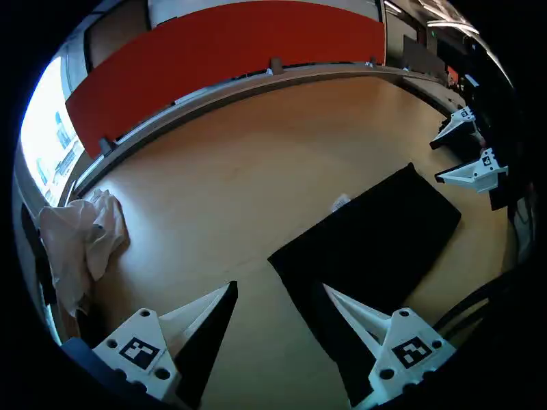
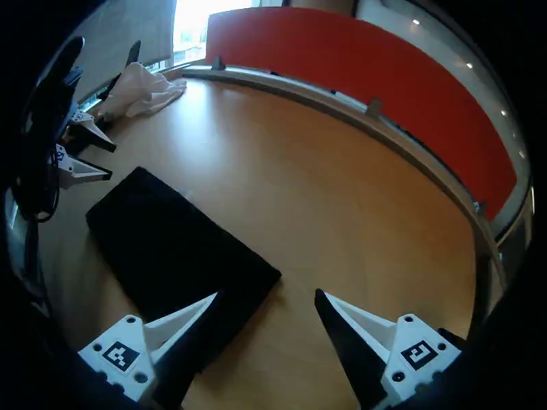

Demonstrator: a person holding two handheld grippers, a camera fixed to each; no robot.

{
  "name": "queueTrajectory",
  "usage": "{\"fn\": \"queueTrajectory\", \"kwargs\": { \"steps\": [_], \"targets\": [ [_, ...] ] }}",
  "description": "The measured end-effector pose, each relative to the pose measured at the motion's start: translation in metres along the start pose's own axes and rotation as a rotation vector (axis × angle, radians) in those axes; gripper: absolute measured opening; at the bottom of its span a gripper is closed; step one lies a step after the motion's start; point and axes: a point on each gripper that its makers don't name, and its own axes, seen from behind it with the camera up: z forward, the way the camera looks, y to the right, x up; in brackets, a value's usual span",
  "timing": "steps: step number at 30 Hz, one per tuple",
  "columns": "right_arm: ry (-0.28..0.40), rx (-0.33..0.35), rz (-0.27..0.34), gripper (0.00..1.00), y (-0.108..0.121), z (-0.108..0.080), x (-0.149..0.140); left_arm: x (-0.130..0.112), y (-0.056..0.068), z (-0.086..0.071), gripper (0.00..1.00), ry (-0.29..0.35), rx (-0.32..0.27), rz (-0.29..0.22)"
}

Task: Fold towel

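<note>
Left tool (image 1: 279, 285) and right tool (image 2: 268, 294), both wide apart; one black towel (image 1: 372, 239), one pale cloth (image 1: 78, 239).

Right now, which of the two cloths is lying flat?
The black towel, spread out as a flat rectangle; the white cloth is a crumpled heap.

Daylight is pouring in from the window (image 1: 42, 140), blowing out to white there and glaring softly across the wooden table (image 2: 308, 178), while the fisheye is bending the edges and the black towel (image 1: 376, 239) is swallowing all detail.
</note>
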Motion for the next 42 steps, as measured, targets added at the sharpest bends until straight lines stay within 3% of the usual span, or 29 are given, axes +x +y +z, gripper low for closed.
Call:
{"fn": "queueTrajectory", "kwargs": {
  "steps": [26, 35, 42],
  "targets": [
    [0.010, 0.033, 0.057, 1.00, -0.051, -0.047, -0.062, -0.074, 0.040, -0.046, 0.80, -0.028, -0.015, -0.129],
    [0.014, 0.057, 0.034, 1.00, -0.056, -0.045, -0.063, -0.082, 0.036, -0.053, 0.81, -0.023, 0.016, -0.162],
    [0.010, 0.103, -0.017, 1.00, -0.062, -0.042, -0.061, -0.098, 0.026, -0.064, 0.80, -0.023, 0.057, -0.228]
  ]
}}
